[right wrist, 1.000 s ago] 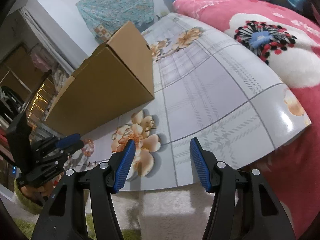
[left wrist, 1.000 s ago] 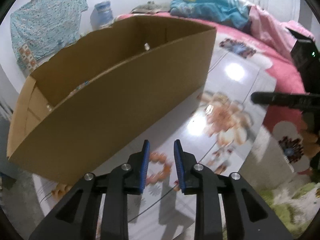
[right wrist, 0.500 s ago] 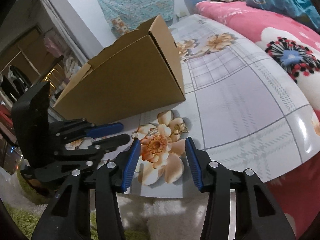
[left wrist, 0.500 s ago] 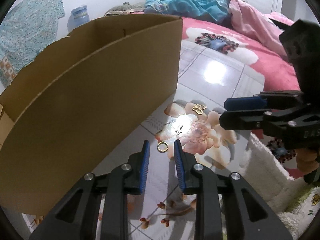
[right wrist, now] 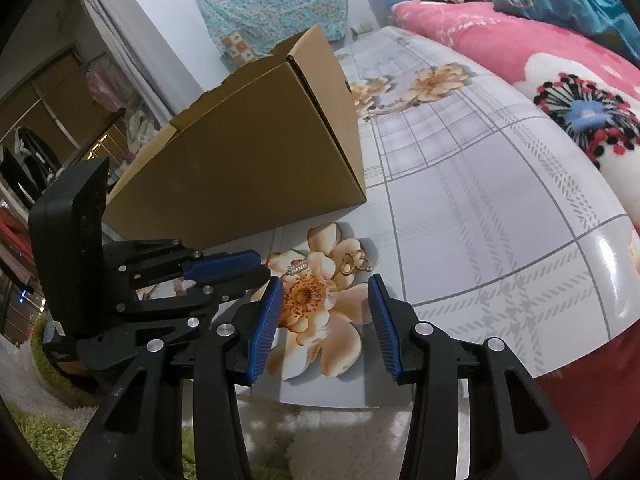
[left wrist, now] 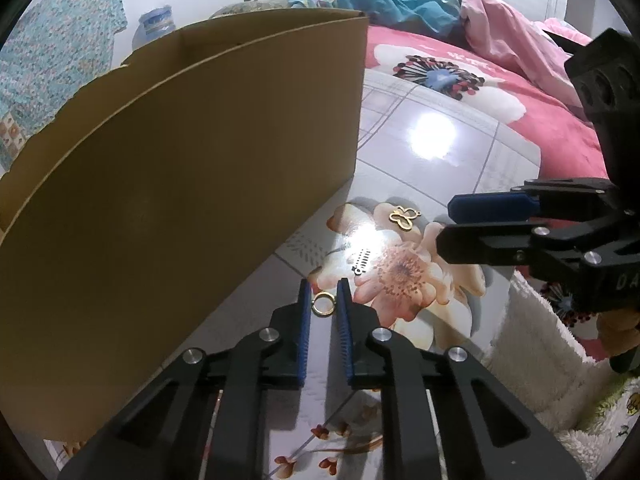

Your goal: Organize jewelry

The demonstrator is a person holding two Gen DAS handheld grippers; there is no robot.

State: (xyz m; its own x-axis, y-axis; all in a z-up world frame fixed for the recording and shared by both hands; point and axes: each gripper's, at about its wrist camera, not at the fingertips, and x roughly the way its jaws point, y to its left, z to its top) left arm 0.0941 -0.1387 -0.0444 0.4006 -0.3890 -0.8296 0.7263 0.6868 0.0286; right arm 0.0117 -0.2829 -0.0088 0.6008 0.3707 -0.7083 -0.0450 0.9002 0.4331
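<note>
A: Cardboard first: one brown box (left wrist: 180, 184), open at the top, standing on the glossy flowered table (left wrist: 440, 184) at its left side. Jewelry next?

B: Three pieces, all lying on the table in front of the box, on or beside the big printed peach flower. Item one: a gold ring (left wrist: 323, 304), flat on the surface, right between the tips of the left gripper (left wrist: 323, 298). Whether the pads touch it cannot be told.

A: And that gripper's state?

B: Narrowly parted, blue pads either side of the ring, not pressed together.

A: Item two?

B: A small silvery bar-shaped piece (left wrist: 362, 262) with a row of stones, lying on the flower's upper petals, just beyond the ring. Item three: a gold butterfly charm (left wrist: 404, 217), farther along, near the box's front corner.

A: The other tool?

B: The right gripper (right wrist: 325, 310) is spread wide, low over the near table edge, its pads framing the printed flower. From its camera the bar-shaped piece (right wrist: 297, 268) and butterfly charm (right wrist: 352, 261) lie just ahead of the tips, untouched. The left gripper (right wrist: 256, 270) enters from the left, close beside the right one's left finger.

A: Surroundings?

B: A pink flowered blanket (right wrist: 560, 80) beyond the table; a white fluffy towel (left wrist: 536, 356) at the near edge.
</note>
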